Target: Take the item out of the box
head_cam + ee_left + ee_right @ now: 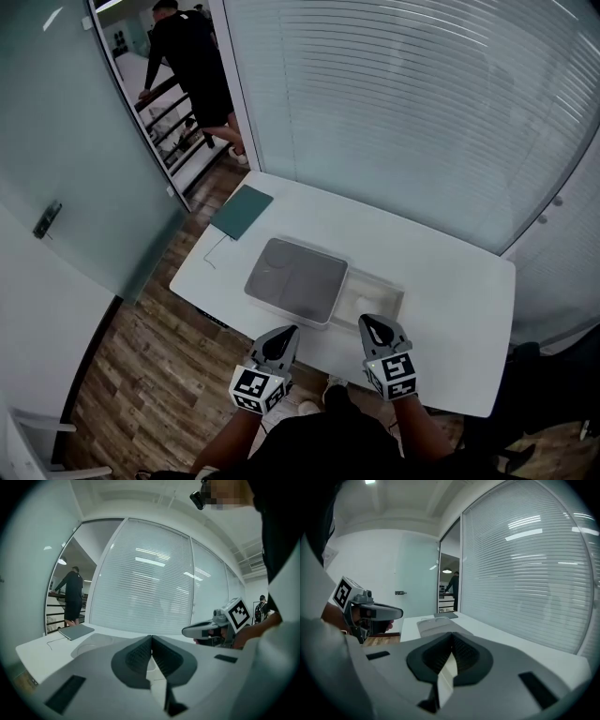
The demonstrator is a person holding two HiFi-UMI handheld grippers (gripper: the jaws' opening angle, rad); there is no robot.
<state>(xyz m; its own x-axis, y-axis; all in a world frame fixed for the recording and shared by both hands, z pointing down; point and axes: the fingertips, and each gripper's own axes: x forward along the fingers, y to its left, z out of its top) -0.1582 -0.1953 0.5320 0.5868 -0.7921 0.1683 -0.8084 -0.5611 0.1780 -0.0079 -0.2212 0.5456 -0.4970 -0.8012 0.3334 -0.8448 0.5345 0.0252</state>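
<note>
A shallow white box (pixel 392 292) lies on the white table (pixel 450 281). Its grey lid (pixel 296 279) covers the left part and leaves the right end uncovered. A pale rounded item (pixel 360 303) rests in that uncovered end. My left gripper (pixel 283 339) hovers at the table's front edge, just before the lid, jaws shut and empty. My right gripper (pixel 376 328) is beside it, just before the box's uncovered end, also shut on nothing. The left gripper view shows the closed left gripper (pixel 152 637) and the right gripper (pixel 212 628) beside it. The right gripper view shows the shut right gripper (pixel 452 634), the lid (pixel 433 626) beyond.
A dark green pad (pixel 242 211) lies at the table's far left corner, with a thin cable (pixel 214 251) beside it. Blinds cover the glass wall behind the table. A person (pixel 192 66) stands past the glass door on the left. Wooden floor lies below the table's front edge.
</note>
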